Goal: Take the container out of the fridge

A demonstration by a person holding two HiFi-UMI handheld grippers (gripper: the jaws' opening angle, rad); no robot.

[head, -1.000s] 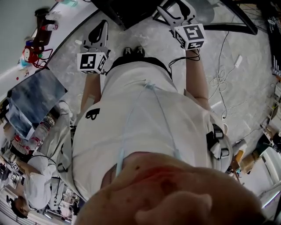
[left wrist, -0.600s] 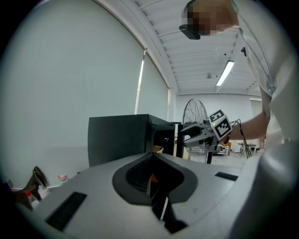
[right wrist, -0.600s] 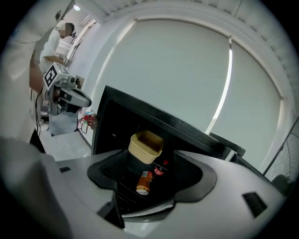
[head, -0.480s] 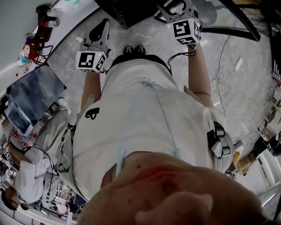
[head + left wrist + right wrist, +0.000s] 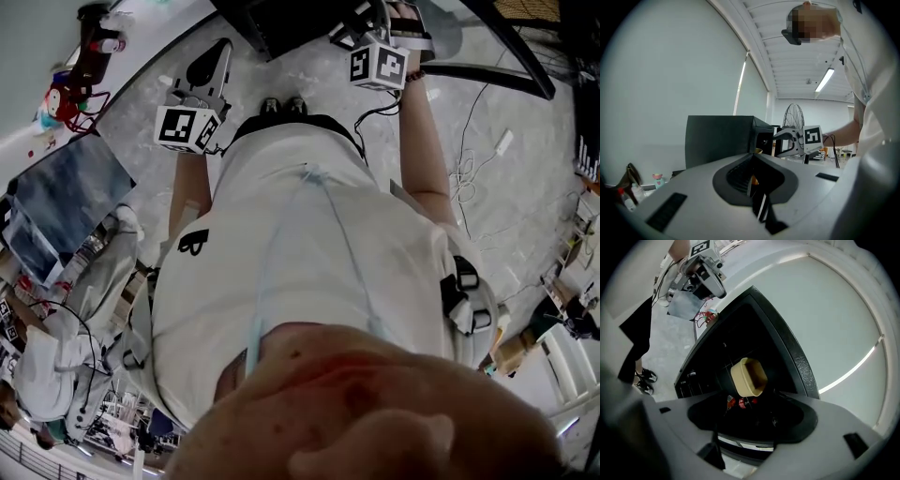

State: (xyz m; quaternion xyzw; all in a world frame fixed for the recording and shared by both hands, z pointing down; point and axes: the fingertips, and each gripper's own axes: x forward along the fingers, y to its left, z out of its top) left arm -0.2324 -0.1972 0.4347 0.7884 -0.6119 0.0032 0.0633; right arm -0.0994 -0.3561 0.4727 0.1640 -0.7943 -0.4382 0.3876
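Our left gripper (image 5: pixel 757 197), at left, is closed on nothing beside the black fridge (image 5: pixel 719 138), whose open front we cannot see from this side. We find the tan container (image 5: pixel 748 377) in the right gripper view, inside the open fridge. The red items (image 5: pixel 736 402) beneath it are too dim for us to name. At right, the right gripper (image 5: pixel 780 143) faces the opening, jaws apart, holding nothing, clear of the container. In the head view, the frame's top edge cuts off the fridge.

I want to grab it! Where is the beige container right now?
In the right gripper view, the container sits inside the open black fridge, just above some red items.
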